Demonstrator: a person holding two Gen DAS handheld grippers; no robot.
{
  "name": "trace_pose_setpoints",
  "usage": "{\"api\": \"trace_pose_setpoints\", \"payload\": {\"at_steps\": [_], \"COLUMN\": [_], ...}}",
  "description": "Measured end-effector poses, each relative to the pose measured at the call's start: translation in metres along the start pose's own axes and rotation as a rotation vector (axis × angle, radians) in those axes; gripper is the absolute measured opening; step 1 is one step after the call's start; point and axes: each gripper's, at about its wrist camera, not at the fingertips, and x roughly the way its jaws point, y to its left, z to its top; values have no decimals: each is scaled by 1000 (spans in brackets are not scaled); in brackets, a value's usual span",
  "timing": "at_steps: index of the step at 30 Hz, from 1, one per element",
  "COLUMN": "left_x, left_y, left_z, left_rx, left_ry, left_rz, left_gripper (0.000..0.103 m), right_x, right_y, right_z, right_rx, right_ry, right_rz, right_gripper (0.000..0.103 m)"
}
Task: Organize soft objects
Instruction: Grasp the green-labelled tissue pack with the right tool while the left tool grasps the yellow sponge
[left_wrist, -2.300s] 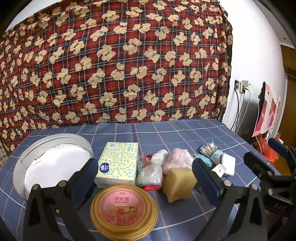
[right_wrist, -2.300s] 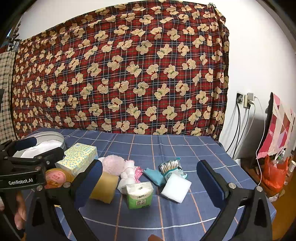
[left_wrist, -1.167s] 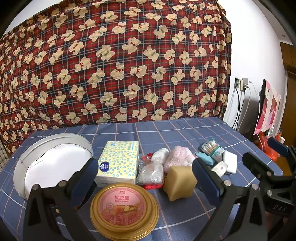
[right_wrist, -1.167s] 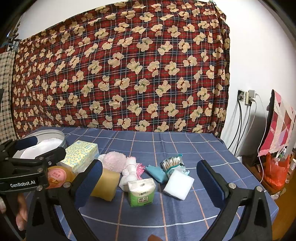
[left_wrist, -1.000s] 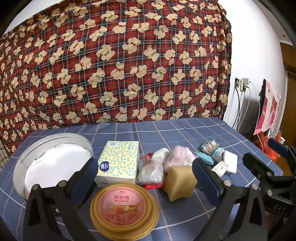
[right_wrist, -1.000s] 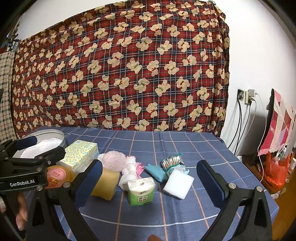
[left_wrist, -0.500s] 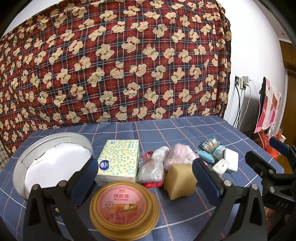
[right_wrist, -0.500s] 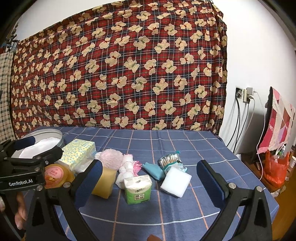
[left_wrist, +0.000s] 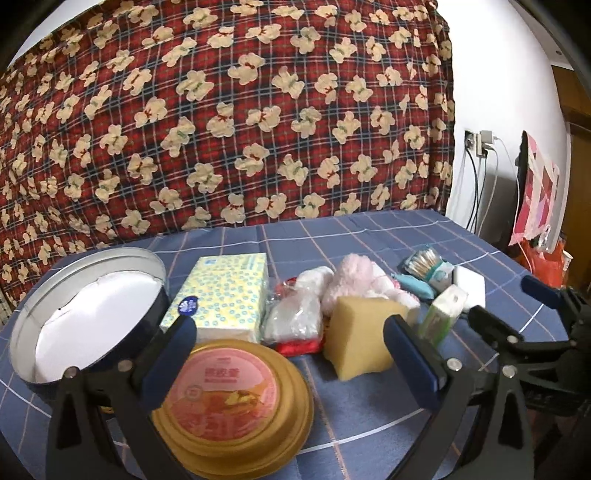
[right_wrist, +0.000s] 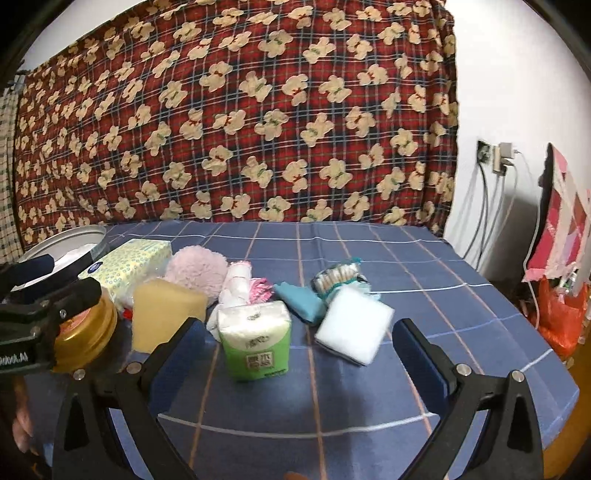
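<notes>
A pile of soft things lies mid-table: a yellow sponge, a pink fluffy ball, a yellow tissue box, a green tissue pack, a white foam block, a teal cloth and a cotton swab pack. My left gripper is open, low over a gold round tin. Just short of the green pack, my right gripper is open and holds nothing.
An open round metal tin with a white lining stands at the left. A red bear-print cloth hangs behind the blue checked table. Cables and a socket are on the right wall, with an orange bag beyond the table's right edge.
Both grippers have moved forward and lower toward the pile. Objects look larger, and the green tissue pack now sits just ahead of the right gripper's fingers. Nothing was taken hold of.
</notes>
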Motion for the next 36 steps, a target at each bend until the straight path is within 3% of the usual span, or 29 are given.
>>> {"api": "trace_pose_setpoints", "payload": {"at_steps": [9,11,16,17,21,25,30,34,36], "left_x": [10,11,17,18,22,24,31,44,52], "left_y": [-13,-18,-23,-25,-32,-41,-56,-68,-71], "left_z": [-4,-4,-4,-4,-5,-4,-1,1,1], "left_rx": [35,48,65,69,84,109,139,175,182], "left_ry": [12,8,16,15,20,15,26,68,104], "left_rz": [-19,-19,-21,-23,-28,-33,-36,-15,-24], "left_gripper": [103,103,103,103,102,102,100,93,84], "right_x": [34,41,60,61,59,50,42,44,45], "right_y": [5,7,4,3,-1,-11,-23,-31,-31], "right_z": [6,7,1,1,1,9,23,29,28], "right_rx": [-8,-19,-2,2,32,76,100,135,133], "right_ry": [97,126,214,218,205,148,64,31,22], "right_rz": [60,55,97,110,157,148,55,36,32], "right_gripper": [98,87,70,51,51,51,51,51,51]}}
